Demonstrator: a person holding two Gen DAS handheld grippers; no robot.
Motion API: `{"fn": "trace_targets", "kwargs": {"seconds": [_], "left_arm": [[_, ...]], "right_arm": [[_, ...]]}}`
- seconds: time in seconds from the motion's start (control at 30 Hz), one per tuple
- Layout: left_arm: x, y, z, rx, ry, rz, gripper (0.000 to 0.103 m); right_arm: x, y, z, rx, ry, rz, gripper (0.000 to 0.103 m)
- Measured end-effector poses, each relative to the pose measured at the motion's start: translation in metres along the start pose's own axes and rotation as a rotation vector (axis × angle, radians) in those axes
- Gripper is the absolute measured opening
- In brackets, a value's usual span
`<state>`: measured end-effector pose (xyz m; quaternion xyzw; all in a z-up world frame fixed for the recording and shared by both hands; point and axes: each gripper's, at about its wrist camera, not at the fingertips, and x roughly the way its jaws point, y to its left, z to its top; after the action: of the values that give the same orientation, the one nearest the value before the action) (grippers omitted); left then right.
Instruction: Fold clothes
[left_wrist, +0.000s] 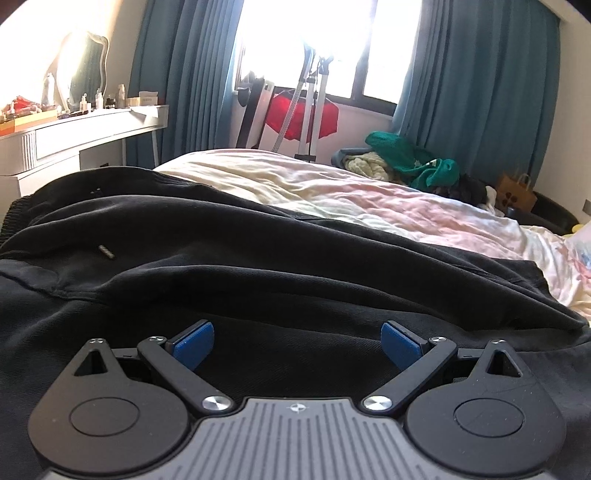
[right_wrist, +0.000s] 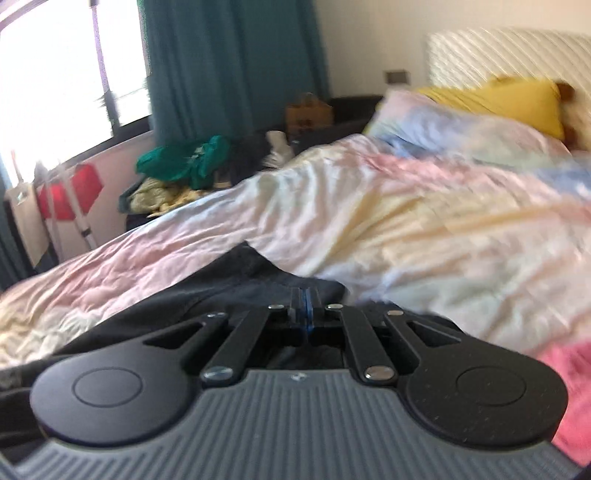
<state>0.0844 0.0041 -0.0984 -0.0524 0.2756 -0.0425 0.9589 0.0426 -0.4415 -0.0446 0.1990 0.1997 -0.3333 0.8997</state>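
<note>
Currently, item one: your left gripper (left_wrist: 297, 345), blue pads (left_wrist: 194, 345) spread wide, low over a crumpled black fabric garment (left_wrist: 221, 243) lying across the pastel quilted bedspread (left_wrist: 332, 195); item two: your right gripper (right_wrist: 306, 308), fingers pressed together, apparently pinching the garment's edge at twelve o'clock

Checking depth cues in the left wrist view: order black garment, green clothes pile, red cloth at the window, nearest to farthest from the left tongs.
1. black garment: directly under and ahead of the open left tongs.
2. green clothes pile: beyond the bed's far edge, right of centre.
3. red cloth: farthest, hanging under the window, centre.
</note>
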Motion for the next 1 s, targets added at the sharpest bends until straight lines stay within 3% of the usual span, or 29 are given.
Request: {"fn": "trace_targets", "kwargs": {"seconds": [0.1,0.13,0.17,0.23,0.27,0.53,0.7,0.8,0.9,1.0], "left_arm": [[-0.009,0.005,0.0,-0.013,-0.008,0.008,0.098],[-0.013,0.007,0.0,-0.022,-0.01,0.011,0.098],[-0.016,0.009,0.0,-0.031,-0.012,0.013,0.098],[-0.022,0.013,0.0,-0.05,-0.013,0.022,0.098],[-0.025,0.015,0.001,-0.059,-0.014,0.027,0.098],[-0.041,0.024,-0.002,-0.084,-0.01,0.081,0.099],[-0.045,0.022,-0.002,-0.073,-0.012,0.1,0.099],[-0.047,0.022,-0.002,-0.056,-0.019,0.117,0.099],[-0.049,0.025,0.0,-0.058,-0.026,0.134,0.099],[-0.048,0.033,0.001,-0.105,-0.006,0.133,0.099]], "right_arm": [[-0.012,-0.016,-0.004,0.078,0.017,-0.062,0.012],[-0.014,-0.02,-0.007,0.102,0.025,-0.077,0.025],[-0.017,-0.025,-0.009,0.126,0.032,-0.092,0.047],[-0.017,-0.035,-0.017,0.166,0.05,-0.126,0.073],[-0.017,-0.039,-0.02,0.179,0.057,-0.15,0.079],[-0.011,-0.078,-0.032,0.326,0.088,-0.364,0.079],[0.02,-0.101,-0.051,0.49,0.278,-0.275,0.079],[0.034,-0.095,-0.06,0.491,0.357,-0.208,0.083],[0.03,-0.087,-0.058,0.489,0.334,-0.145,0.083],[0.015,-0.084,-0.049,0.521,0.257,0.005,0.084]]}}
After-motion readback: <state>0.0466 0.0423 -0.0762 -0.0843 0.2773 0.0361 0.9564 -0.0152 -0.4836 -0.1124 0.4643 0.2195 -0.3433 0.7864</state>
